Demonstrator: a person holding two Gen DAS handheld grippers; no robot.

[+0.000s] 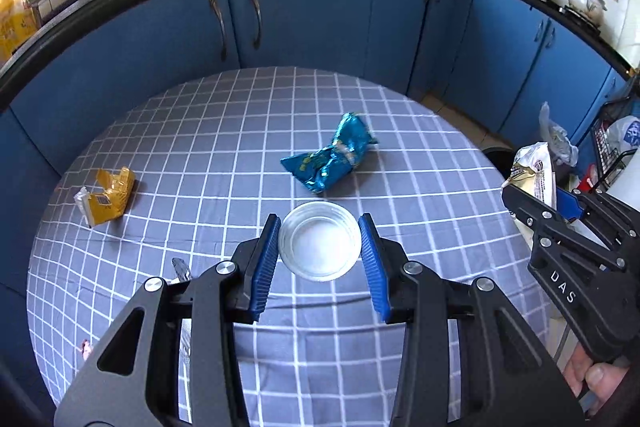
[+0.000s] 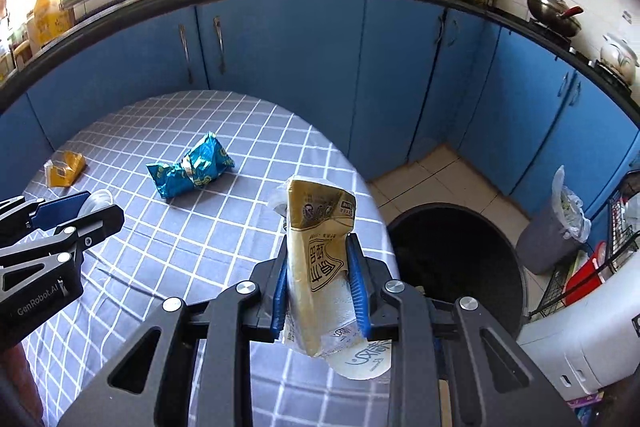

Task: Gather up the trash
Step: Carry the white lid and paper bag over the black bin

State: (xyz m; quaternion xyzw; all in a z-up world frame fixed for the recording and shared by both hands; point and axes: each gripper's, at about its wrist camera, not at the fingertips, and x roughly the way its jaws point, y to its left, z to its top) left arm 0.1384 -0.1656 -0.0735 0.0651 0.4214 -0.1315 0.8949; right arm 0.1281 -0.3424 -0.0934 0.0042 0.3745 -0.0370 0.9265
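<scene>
Printed "DAS" in white letters on the black arm of the right hand-held gripper [image 1: 538, 205]. "GenRobot.AI" in white on the black body of the left hand-held gripper [image 2: 86, 213]. Large dark Chinese characters on the gold-and-white packet [image 2: 320, 247], not clearly readable.

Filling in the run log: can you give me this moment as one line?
left tongs: shut on clear cup | right tongs: shut on beige packet | on table: blue wrapper, yellow wrapper

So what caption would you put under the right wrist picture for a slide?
Right claw clamps a gold-and-white wrapper above the checked table, beside an open black bin.
</scene>
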